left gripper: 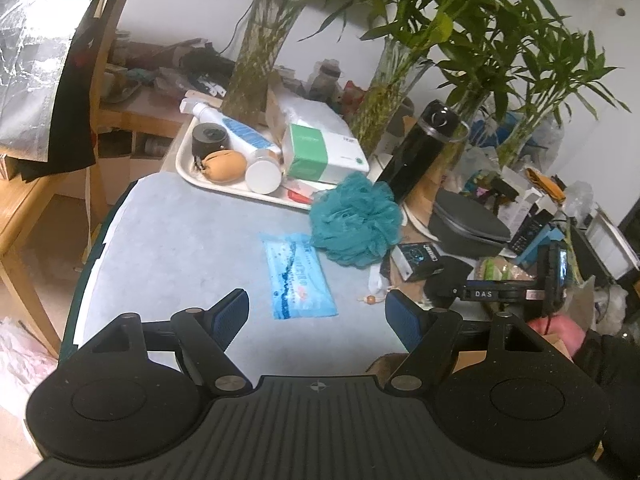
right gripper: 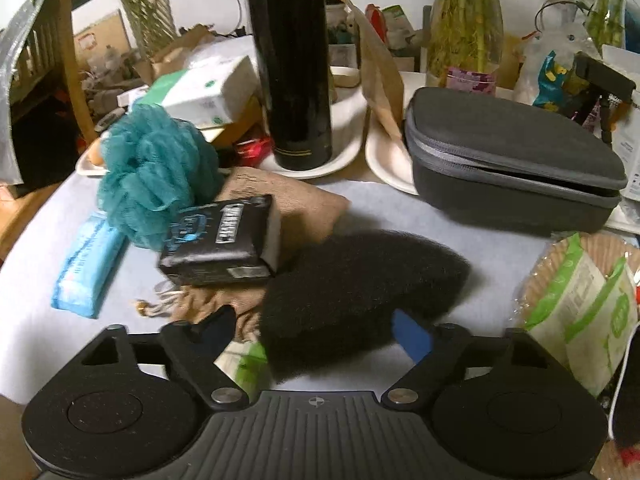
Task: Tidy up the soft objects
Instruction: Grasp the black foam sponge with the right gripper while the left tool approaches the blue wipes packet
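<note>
Bare tabletop (left gripper: 192, 240) stretches to its left edge; clutter crowds the right. The left gripper (left gripper: 316, 312) hangs wide open, empty. The right gripper (right gripper: 320, 332) straddles a black fuzzy cloth (right gripper: 360, 284); whether it grips is unclear.

Pale blue surface (left gripper: 192, 240), blue wipes packet (left gripper: 298, 276) lying flat, teal bath pouf (left gripper: 356, 220) beside it, white tray (left gripper: 188, 168), black fuzzy cloth (right gripper: 360, 280), grey zip case (right gripper: 512, 160)

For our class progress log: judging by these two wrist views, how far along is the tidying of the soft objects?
Early stage. Nothing looks sorted yet: the teal bath pouf and blue wipes pack lie loose on the table. In hand: the right gripper is open around the black fuzzy cloth, grip not confirmed. The left gripper is open and empty. Left: the pouf, the pack and the tan pouch.
</note>
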The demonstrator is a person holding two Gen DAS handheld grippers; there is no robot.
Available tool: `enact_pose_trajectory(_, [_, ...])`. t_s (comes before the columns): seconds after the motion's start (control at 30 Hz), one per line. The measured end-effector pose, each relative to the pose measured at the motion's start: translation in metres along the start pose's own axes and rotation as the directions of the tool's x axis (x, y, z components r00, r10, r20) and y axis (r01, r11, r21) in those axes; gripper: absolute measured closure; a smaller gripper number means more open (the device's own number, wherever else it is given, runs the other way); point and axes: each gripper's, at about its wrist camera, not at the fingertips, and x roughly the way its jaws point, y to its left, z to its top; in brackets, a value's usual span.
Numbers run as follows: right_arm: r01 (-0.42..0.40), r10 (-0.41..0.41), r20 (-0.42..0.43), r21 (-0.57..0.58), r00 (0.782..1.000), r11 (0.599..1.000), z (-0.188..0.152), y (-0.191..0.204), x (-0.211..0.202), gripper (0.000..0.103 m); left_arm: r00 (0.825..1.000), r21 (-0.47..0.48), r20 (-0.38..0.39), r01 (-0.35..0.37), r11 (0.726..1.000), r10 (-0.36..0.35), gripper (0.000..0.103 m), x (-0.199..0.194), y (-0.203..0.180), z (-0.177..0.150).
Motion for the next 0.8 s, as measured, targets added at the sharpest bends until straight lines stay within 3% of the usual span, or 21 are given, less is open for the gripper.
enact_pose_trajectory(0.17, [-0.016, 0.014, -0.040, -0.045, 0.999, 0.999, 0.000, -0.003, -0.011, 0.055, 1.000, -0.001, 0.002, 0.002, 1.000, -0.002, 0.028, 0.000, 0.000, 0.001])
enact_pose_trajectory(0.33, [-0.016, 0.002, -0.094, -0.146, 0.996, 0.989, -0.010, -0.005, -0.028, 0.056, 1.000, 0.006, 0.013, 0.008, 1.000, -0.008, 0.028, -0.002, -0.003, 0.005])
enact_pose_trajectory(0.43, [0.026, -0.039, -0.129, -0.099, 0.991, 0.995, -0.016, -0.016, -0.035, 0.052, 1.000, 0.011, 0.020, 0.009, 1.000, -0.009, 0.028, -0.002, -0.003, 0.007])
enact_pose_trajectory(0.47, [0.036, -0.046, -0.136, -0.072, 0.990, 0.997, -0.017, -0.019, -0.037, 0.045, 1.000, 0.012, 0.022, 0.010, 1.000, -0.010, 0.028, -0.002, -0.003, 0.007])
enact_pose_trajectory(0.57, [0.022, -0.020, -0.108, 0.018, 0.994, 1.000, -0.016, -0.027, -0.041, 0.010, 1.000, 0.013, 0.020, 0.006, 1.000, -0.006, 0.028, 0.000, -0.002, 0.009])
enact_pose_trajectory(0.67, [-0.016, 0.028, -0.088, 0.132, 0.996, 0.991, -0.012, -0.036, -0.035, 0.007, 1.000, 0.012, 0.014, 0.000, 1.000, 0.000, 0.028, 0.003, -0.001, 0.010])
enact_pose_trajectory(0.8, [0.011, 0.017, -0.112, 0.252, 0.994, 0.968, -0.008, -0.045, -0.015, 0.007, 1.000, 0.014, 0.000, -0.008, 1.000, 0.008, 0.028, 0.010, 0.002, 0.013])
